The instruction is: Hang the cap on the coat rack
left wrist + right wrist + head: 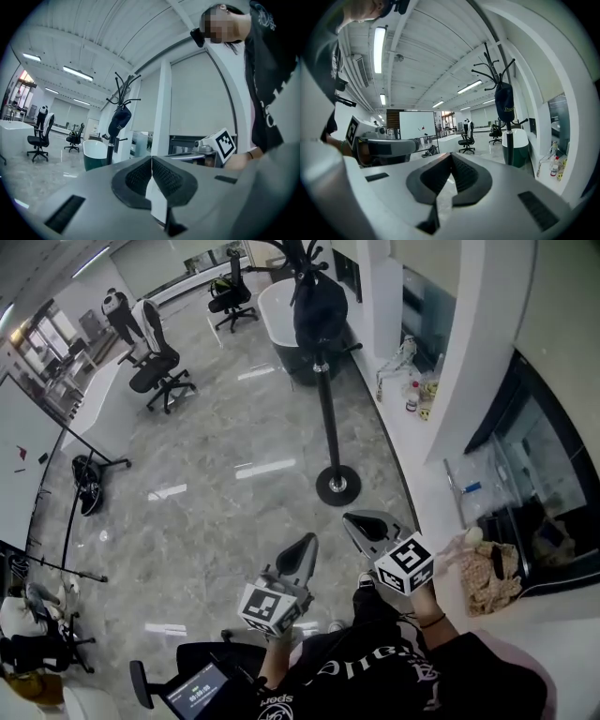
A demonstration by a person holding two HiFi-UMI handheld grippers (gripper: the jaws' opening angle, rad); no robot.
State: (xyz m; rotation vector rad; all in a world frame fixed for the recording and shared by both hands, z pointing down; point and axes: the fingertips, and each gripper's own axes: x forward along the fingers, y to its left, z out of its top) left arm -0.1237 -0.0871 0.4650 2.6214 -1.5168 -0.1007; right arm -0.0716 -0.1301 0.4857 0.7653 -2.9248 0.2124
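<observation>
A dark navy cap (320, 308) hangs on a black coat rack (326, 409) that stands on a round base on the marble floor. In the left gripper view the cap (119, 121) sits under the rack's hooks (123, 86); in the right gripper view the cap (504, 103) hangs the same way. Both grippers are held low, near the person's body, well away from the rack. My left gripper (308, 544) is shut with nothing in it. My right gripper (352, 520) is shut and empty too.
A dark green tub with a white rim (281, 315) stands behind the rack. Office chairs (157, 357) and a whiteboard on a stand (23, 460) fill the left side. A white counter with bottles (412, 395) runs along the right wall. A woven bag (487, 577) lies at right.
</observation>
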